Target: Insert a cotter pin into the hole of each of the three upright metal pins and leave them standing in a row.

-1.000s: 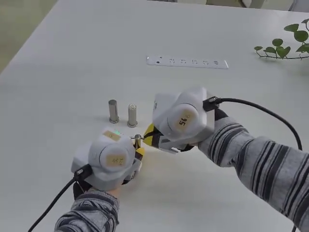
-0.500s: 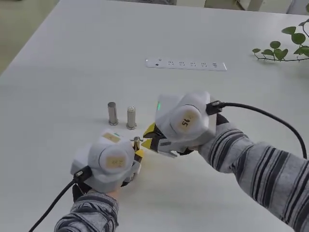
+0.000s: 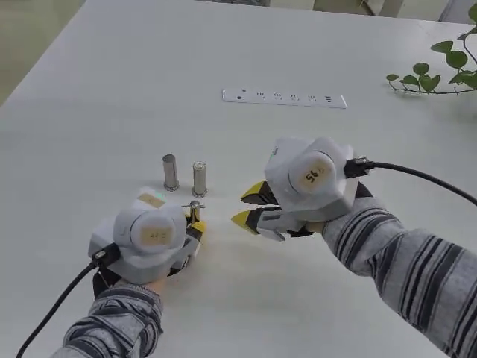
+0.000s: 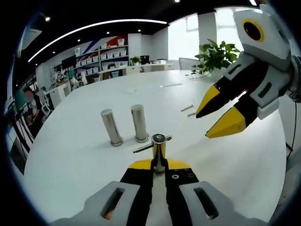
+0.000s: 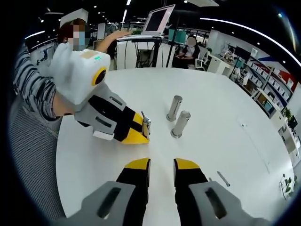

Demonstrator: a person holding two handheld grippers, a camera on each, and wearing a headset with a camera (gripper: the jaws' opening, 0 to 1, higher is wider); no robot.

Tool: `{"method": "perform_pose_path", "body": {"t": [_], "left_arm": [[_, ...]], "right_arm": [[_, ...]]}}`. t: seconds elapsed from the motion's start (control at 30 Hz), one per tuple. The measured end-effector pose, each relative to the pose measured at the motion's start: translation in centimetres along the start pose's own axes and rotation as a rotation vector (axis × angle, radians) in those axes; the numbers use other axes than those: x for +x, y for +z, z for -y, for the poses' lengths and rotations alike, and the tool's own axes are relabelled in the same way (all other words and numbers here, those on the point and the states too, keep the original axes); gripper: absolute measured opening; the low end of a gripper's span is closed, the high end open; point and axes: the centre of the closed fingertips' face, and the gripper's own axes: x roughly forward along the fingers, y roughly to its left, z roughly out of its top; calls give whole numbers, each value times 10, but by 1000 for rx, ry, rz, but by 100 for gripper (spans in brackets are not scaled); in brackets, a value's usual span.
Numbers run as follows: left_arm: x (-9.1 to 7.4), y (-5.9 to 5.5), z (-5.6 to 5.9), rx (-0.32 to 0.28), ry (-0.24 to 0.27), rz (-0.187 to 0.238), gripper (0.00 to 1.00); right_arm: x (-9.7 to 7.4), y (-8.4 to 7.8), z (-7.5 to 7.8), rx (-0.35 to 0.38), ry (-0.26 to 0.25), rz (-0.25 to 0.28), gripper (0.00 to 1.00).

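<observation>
My left gripper (image 3: 193, 226) (image 4: 158, 165) is shut on the base of an upright metal pin (image 3: 194, 212) (image 4: 158, 151) (image 5: 146, 126). A cotter pin (image 4: 149, 145) sits crosswise through the hole near its top. Just behind it two more metal pins (image 3: 170, 171) (image 3: 199, 179) (image 4: 112, 127) (image 4: 139, 123) (image 5: 174, 108) (image 5: 180, 124) stand side by side on the white table. My right gripper (image 3: 247, 207) (image 5: 161, 165) hovers to the right of the held pin, open and empty, with its yellow fingertips (image 4: 221, 110) pointing at it from a short distance.
Two loose cotter pins (image 4: 187, 108) (image 4: 192, 114) lie on the table (image 3: 112, 89) beyond the standing pins, and one cotter pin (image 5: 223, 179) lies near my right gripper. A white power strip (image 3: 283, 97) lies further back. A plant (image 3: 440, 71) reaches in at the far right edge.
My right gripper has drawn back to the right, away from the held pin, and its jaws now stand apart. The left gripper has shifted slightly left with the pin.
</observation>
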Motion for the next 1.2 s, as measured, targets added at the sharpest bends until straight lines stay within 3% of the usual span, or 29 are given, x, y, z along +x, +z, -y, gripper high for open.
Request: {"method": "perform_pose_path", "body": {"t": [0.27,0.47,0.97,1.2], "left_arm": [[-2,-1,-28,-10,28,-4,5],[-2,-4,-38,-22,30,-11,5],[-3,-4,-37,-19,-12,-5,5],[-3,-4,-37,-30,-6,-3,5]], "right_arm": [[2,-3,3,96,-13,28,23],[4,-4,5,127,-21,37,23],[6,-9,3,204,-13,43,23],[6,-10,3,228,-12,43,22]]}}
